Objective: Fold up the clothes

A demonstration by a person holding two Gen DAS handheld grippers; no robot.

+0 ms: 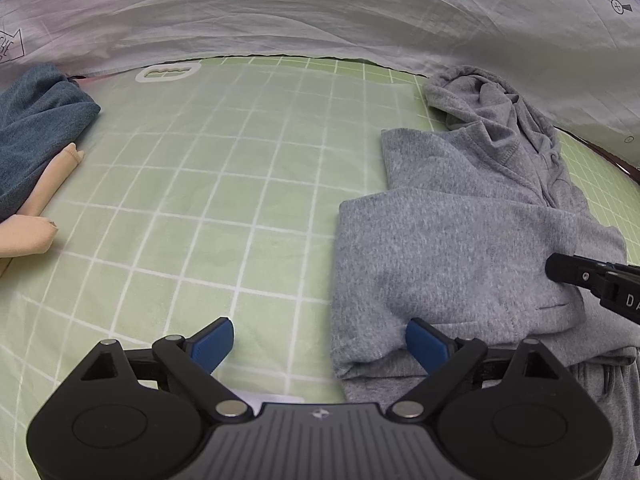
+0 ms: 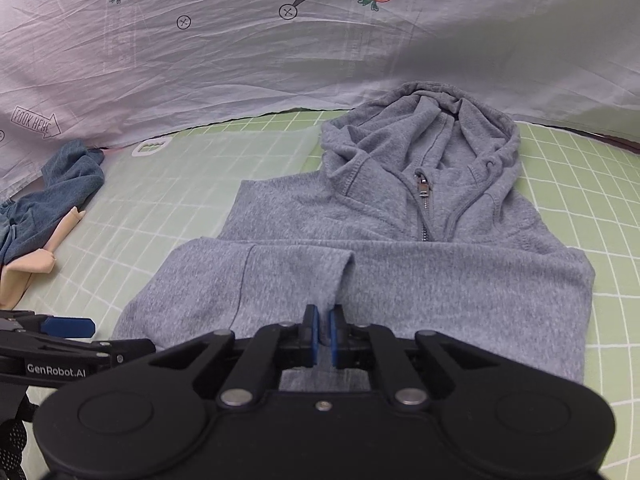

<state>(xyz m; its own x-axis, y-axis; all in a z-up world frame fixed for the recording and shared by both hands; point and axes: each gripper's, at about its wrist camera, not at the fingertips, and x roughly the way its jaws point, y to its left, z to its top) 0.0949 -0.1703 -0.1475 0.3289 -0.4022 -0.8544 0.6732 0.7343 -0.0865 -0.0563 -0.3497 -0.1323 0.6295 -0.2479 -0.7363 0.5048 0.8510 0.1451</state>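
A grey zip hoodie [image 2: 400, 280] lies front up on the green checked sheet [image 1: 220, 200], its hood [image 2: 420, 120] at the far end and its lower part folded up over the chest. My right gripper [image 2: 324, 332] is shut on a pinched ridge of the hoodie's near folded edge; its tip [image 1: 556, 268] shows from the right in the left wrist view. My left gripper [image 1: 320, 338] stands open at the hoodie's [image 1: 460, 248] near left corner. One blue pad [image 1: 424, 344] rests on the cloth, the other hangs over bare sheet. Nothing is pinched between them.
A blue garment [image 1: 36, 128] and a beige one [image 1: 24, 232] lie bunched at the far left. A white sheet printed with carrots [image 1: 280, 8] rises behind the bed. A white tag-like patch [image 1: 168, 72] sits at the sheet's far edge.
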